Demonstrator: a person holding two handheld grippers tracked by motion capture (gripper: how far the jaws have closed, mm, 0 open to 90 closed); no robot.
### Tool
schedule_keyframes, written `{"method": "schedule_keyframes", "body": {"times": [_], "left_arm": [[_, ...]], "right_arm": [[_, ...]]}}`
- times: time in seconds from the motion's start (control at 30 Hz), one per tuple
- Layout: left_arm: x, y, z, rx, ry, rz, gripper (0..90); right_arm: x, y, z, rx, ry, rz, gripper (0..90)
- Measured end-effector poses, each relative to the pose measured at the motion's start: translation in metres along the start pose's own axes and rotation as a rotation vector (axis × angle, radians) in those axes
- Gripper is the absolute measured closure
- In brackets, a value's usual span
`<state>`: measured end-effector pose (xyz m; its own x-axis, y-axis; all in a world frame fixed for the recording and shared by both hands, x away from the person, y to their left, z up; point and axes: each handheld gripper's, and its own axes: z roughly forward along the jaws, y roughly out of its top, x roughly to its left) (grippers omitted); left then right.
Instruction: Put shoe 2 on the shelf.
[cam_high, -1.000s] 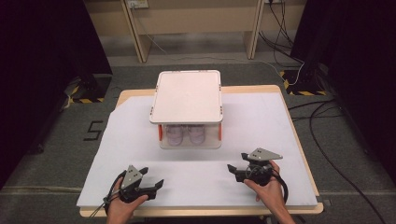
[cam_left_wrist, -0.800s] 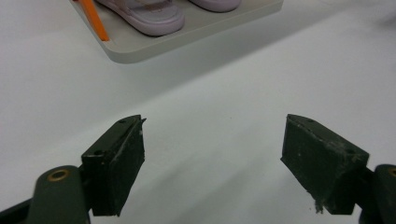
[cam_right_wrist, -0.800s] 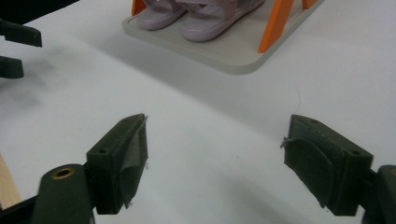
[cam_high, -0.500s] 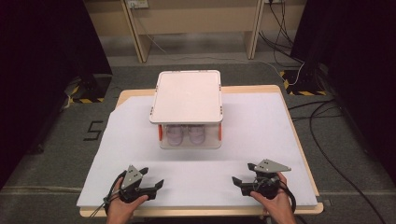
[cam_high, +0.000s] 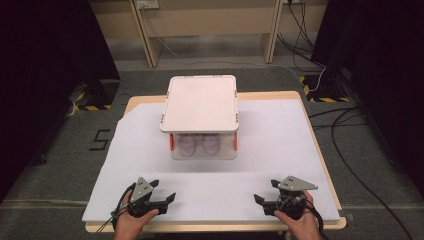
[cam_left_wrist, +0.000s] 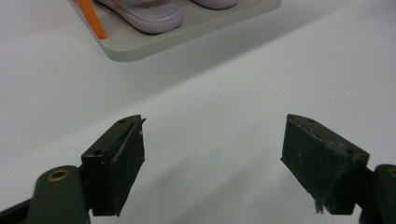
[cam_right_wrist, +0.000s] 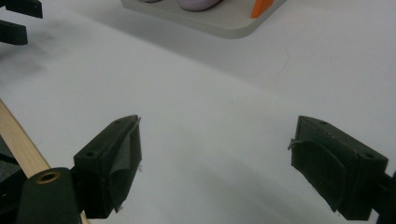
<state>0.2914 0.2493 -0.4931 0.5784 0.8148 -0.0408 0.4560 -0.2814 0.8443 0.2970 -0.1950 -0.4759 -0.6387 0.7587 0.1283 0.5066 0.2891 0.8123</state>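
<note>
Two grippers, both empty, both parked on the person's side of the box (cam_high: 202, 150) and well apart from it. Left gripper (cam_high: 162, 190) off toward the box's front left corner, jaws spread wide, nothing between them but bare white sheet (cam_high: 280, 135). Right gripper (cam_high: 266, 191) off toward the box's front right corner, jaws just been opening and now spread equally wide, again with nothing between them.

Box itself clear-walled, standing square on the sheet, white lid (cam_high: 200, 102) seated flat on top, orange latches (cam_high: 171, 141) at its sides, a pair of pale lilac shoes (cam_high: 199, 145) side by side inside. Seen along the left gripper's jaws: box's near corner (cam_left_wrist: 187, 28), one shoe sole (cam_left_wrist: 149, 14) and an orange latch (cam_left_wrist: 93, 21) straight ahead. Seen along the right gripper's jaws: the opposite near corner and its orange latch (cam_right_wrist: 261, 7).

Judged as the very start of the work: ready pose, approach not yet begun, lid untouched. Next move, most likely: carry both grippers forward to the box's two sides, keep the jaws wide, line each up with a latch or the lid's rim, then close evenly on both sides to avoid tilting or sliding the box on the sheet.
</note>
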Motion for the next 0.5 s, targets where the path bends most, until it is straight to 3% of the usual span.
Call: {"method": "schedule_keyframes", "body": {"times": [0.3,0.5], "left_arm": [[0.0,0.0,0.0,0.005,-0.001,0.002,20.5],[0.0,0.0,0.0,0.004,-0.001,0.001,20.1]], "right_arm": [[0.003,-0.01,-0.002,0.079,-0.063,0.038,16.4],[0.001,-0.014,-0.007,0.08,-0.08,0.048,16.4]]}}
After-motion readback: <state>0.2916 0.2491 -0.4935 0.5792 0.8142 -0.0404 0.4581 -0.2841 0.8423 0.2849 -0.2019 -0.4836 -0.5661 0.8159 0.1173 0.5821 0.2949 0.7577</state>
